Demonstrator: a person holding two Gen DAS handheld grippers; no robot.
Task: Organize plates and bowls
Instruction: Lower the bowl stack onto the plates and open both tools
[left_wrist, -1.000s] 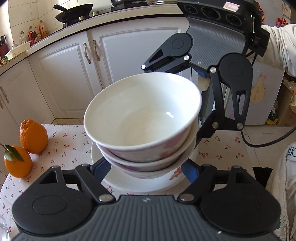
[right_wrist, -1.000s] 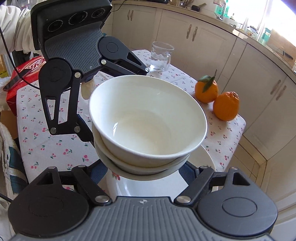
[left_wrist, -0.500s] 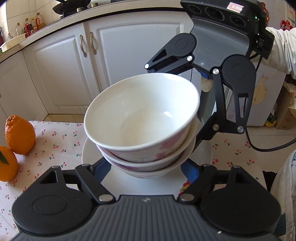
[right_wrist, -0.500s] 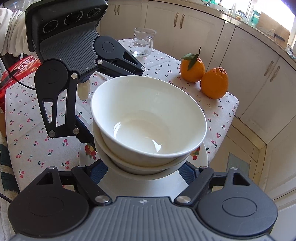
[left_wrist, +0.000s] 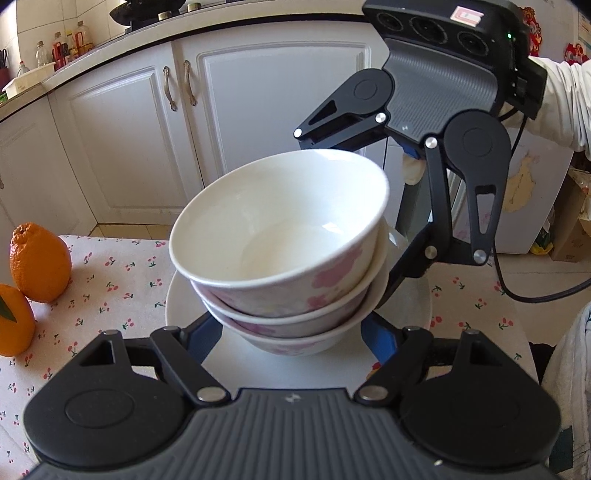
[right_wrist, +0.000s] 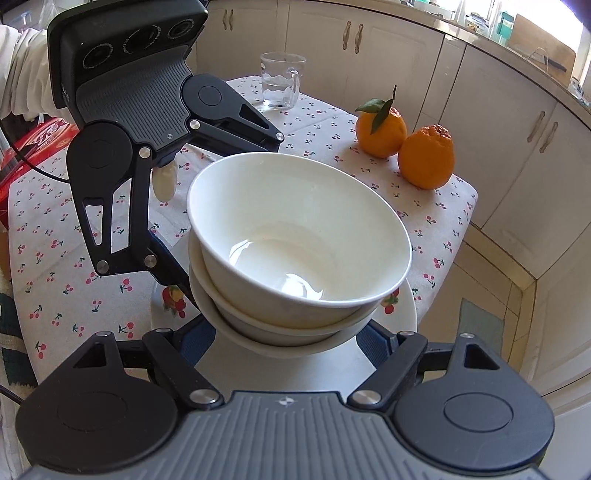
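Left gripper (left_wrist: 291, 332): fingers spread wide, one blue-padded finger (left_wrist: 201, 339) on each side of the bottom bowl of the stack; the pads sit close against the bowl's lower wall, but firm contact cannot be told from here. In the right wrist view its body faces the camera from across the stack.
Right gripper (right_wrist: 288, 332): same posture from the opposite side, fingers (right_wrist: 195, 341) wide apart and flanking the bottom bowl; grip or mere contact cannot be told.
Bowls (left_wrist: 280, 236): three, nested one inside another, white inside with pink flower print outside; the stack leans a little. The top bowl holds nothing visible.
Plate (left_wrist: 177, 306): white, directly beneath the bowl stack; its rim shows on both sides of the bowls; fruit print on the rim in the right wrist view (right_wrist: 173, 299).
Table (left_wrist: 118, 273): covered by a white cloth with small cherry print; plate and stack lie toward its near edge.
Oranges (right_wrist: 402, 136): two, touching each other, one with a leaf on its stem, well apart from the plate.
Glass mug (right_wrist: 280, 79): clear, upright, at the far side of the table.
Cupboards (left_wrist: 155, 129): white doors with metal handles behind the table.
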